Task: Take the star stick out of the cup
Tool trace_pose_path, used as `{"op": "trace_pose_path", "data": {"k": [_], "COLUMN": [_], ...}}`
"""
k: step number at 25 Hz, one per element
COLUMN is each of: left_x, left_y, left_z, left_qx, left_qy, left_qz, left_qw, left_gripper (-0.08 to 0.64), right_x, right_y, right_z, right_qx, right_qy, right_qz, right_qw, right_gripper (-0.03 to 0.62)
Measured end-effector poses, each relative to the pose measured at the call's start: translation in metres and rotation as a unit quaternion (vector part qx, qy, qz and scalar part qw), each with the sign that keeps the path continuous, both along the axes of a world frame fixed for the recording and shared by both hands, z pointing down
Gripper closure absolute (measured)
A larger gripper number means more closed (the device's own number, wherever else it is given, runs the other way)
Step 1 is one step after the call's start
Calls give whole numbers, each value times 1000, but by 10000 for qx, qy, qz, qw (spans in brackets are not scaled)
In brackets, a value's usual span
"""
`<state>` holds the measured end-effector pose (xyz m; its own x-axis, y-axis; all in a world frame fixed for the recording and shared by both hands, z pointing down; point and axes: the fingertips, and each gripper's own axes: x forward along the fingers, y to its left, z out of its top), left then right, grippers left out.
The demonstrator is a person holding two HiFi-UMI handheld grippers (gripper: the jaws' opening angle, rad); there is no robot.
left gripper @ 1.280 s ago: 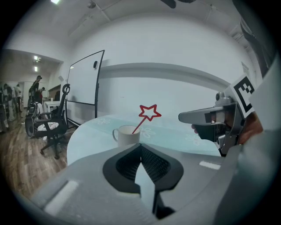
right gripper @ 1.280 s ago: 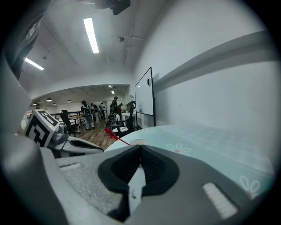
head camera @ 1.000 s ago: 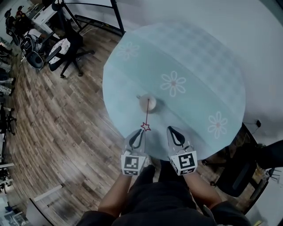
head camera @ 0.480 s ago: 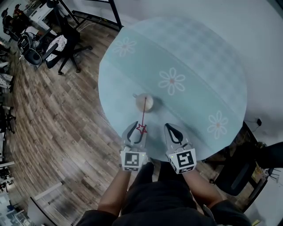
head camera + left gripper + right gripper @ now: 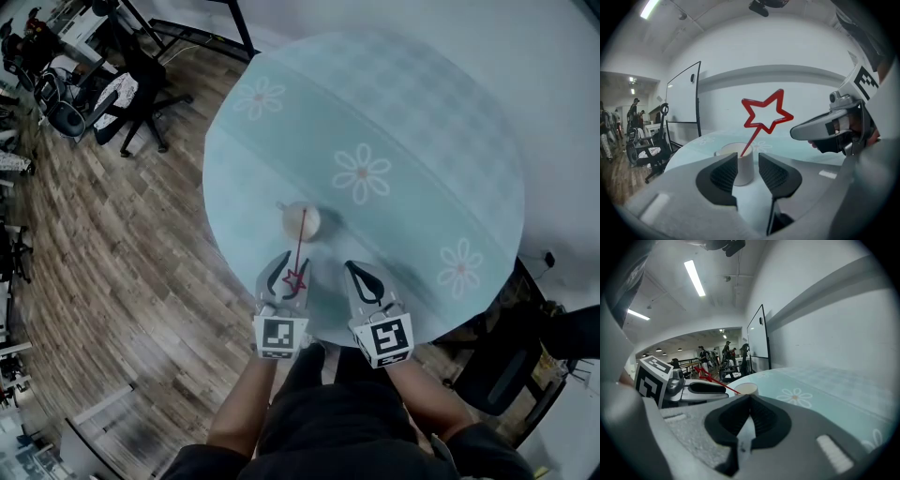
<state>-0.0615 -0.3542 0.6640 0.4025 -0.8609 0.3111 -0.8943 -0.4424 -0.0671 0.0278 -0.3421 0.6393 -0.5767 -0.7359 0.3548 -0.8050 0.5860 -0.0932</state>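
A small white cup [image 5: 302, 221] stands on the round pale-blue table [image 5: 422, 141], near its front edge. A thin red stick leans out of it toward me, ending in a red outline star [image 5: 295, 279]. In the head view the star shows over my left gripper [image 5: 289, 267]. That gripper is open; in the left gripper view the cup [image 5: 740, 161] shows beyond the gap of the left gripper [image 5: 747, 159], the star [image 5: 766, 112] above, touching neither pad. My right gripper [image 5: 353, 269] sits beside it, shut and empty. In the right gripper view, beyond the right gripper [image 5: 750, 397], are the cup [image 5: 746, 389] and star [image 5: 702, 373].
Flower prints [image 5: 361, 173] dot the tablecloth. Black office chairs [image 5: 141, 89] stand on the wooden floor [image 5: 122, 281] at the far left. A whiteboard on a stand [image 5: 684, 103] is behind the table, with people farther off. The person's legs are just below the grippers.
The left gripper's jaws have gone from shut to open. The star, which showed just right of the left gripper's tip, now shows over its spread jaws. The right gripper stayed shut.
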Motion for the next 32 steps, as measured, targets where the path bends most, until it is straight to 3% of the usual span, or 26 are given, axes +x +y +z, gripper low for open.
{"op": "trace_pose_path", "data": {"k": [16, 21, 32], "left_x": [4, -2, -6], "left_y": [-19, -20, -22], "left_z": [-8, -11, -14], "left_qx": [120, 210, 241], "left_qy": [-96, -60, -112], "left_qz": [-59, -254, -279], "left_qw": [9999, 9994, 9993], "left_gripper": [443, 534, 541], "right_x": [6, 7, 4], "right_y": [-9, -9, -9], "right_z": [-2, -2, -5], "right_qx": [31, 18, 31], "right_qy": [7, -8, -10], "right_qz": [-19, -8, -20], "right_qw": [10000, 10000, 10000], "right_gripper": [589, 589, 589]}}
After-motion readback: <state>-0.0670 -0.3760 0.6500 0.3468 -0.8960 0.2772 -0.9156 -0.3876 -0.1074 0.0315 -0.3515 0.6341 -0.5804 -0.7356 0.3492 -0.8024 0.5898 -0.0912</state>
